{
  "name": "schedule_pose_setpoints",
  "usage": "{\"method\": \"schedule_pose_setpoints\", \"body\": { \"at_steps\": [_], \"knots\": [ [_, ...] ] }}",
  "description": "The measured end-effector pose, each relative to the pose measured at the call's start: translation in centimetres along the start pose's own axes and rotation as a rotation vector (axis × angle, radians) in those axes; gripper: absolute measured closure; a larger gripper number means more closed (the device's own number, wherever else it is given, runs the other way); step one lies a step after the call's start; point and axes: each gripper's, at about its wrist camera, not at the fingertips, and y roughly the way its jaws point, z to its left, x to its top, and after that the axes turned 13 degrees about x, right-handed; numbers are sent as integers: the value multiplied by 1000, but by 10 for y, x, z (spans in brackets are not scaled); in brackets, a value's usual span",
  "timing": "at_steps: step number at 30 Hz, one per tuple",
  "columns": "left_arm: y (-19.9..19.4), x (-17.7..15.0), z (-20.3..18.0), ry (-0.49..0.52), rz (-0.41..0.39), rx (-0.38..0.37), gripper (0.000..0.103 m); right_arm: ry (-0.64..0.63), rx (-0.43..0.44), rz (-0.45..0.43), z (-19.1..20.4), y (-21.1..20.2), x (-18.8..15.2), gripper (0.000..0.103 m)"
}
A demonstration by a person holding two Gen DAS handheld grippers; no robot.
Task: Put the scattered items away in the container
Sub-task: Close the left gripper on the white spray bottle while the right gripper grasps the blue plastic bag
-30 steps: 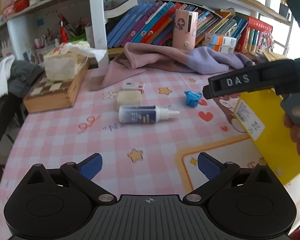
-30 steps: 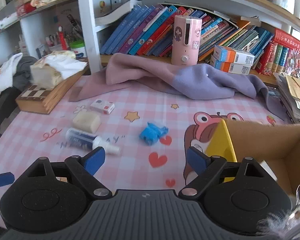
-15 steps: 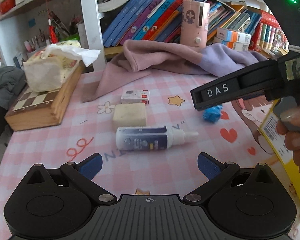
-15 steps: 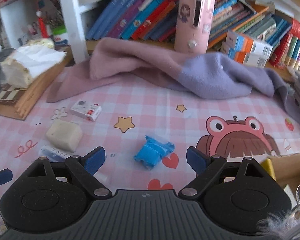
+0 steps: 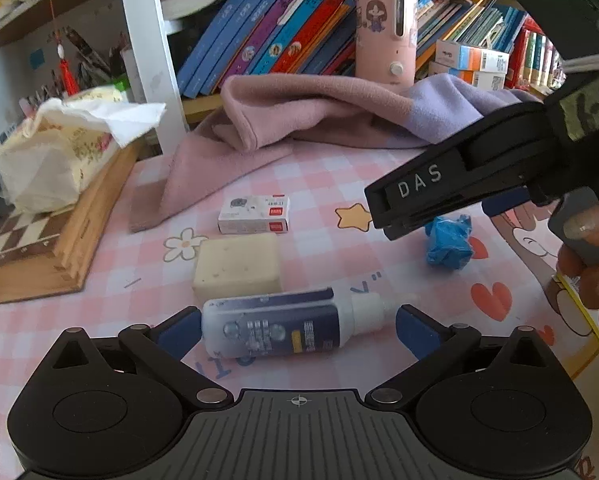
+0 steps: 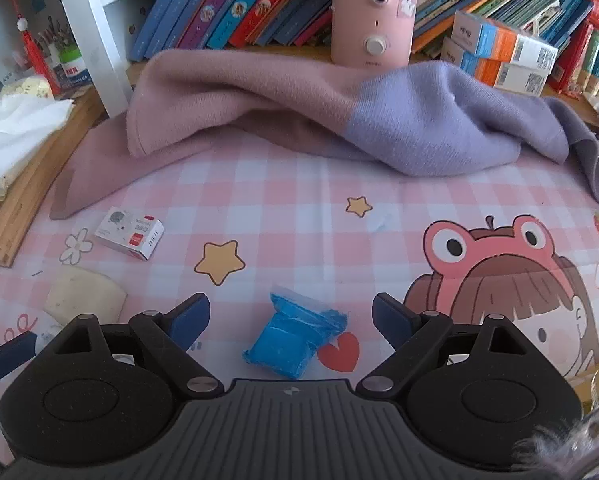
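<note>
My left gripper (image 5: 297,326) is open with a dark blue and white bottle (image 5: 283,326) lying on its side between the fingers. A cream block (image 5: 237,264) and a small white box (image 5: 254,220) lie just beyond it. My right gripper (image 6: 290,314) is open with a crumpled blue packet (image 6: 293,336) lying between its fingers; the packet also shows in the left wrist view (image 5: 449,242). The right gripper's body (image 5: 479,176) crosses the left wrist view. Only a yellow edge of the container (image 5: 587,316) shows at the right.
A pink and lilac cloth (image 6: 299,104) lies along the back of the pink checked table. A wooden chess box (image 5: 39,248) with a tissue pack (image 5: 55,152) stands at the left. Shelves of books (image 6: 259,0) and a pink device (image 6: 373,12) stand behind.
Both grippers moved forward and down. The bottle now lies between the left fingers and the blue packet between the right fingers. The yellow container slid almost out of view.
</note>
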Motion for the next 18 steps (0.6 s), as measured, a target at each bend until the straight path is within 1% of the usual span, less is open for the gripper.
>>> {"method": "schedule_pose_setpoints", "body": {
  "at_steps": [4, 7, 10, 12, 14, 15, 17, 18],
  "knots": [
    [9, 0, -1, 2, 31, -11, 0, 13, 4, 23, -4, 7, -1, 17],
    [9, 0, 1, -6, 40, -25, 0, 18, 3, 33, -6, 11, -2, 25],
    [0, 0, 5, -36, 51, -72, 0, 3, 1, 31, -5, 10, -4, 28],
    [-8, -3, 6, -33, 60, -108, 0, -3, 3, 30, -6, 9, -5, 29],
    [-18, -8, 5, 7, 64, -141, 0, -7, 3, 31, -5, 9, -5, 31],
    [-23, -11, 4, 31, 62, -145, 0, -10, 4, 31, -5, 9, -6, 31],
    [-36, -16, 1, 110, 30, -135, 0, -17, 3, 31, -5, 8, -6, 33],
    [-41, -18, -1, 162, 2, -115, 0, -20, 1, 31, -5, 8, -6, 33]
  ]
}}
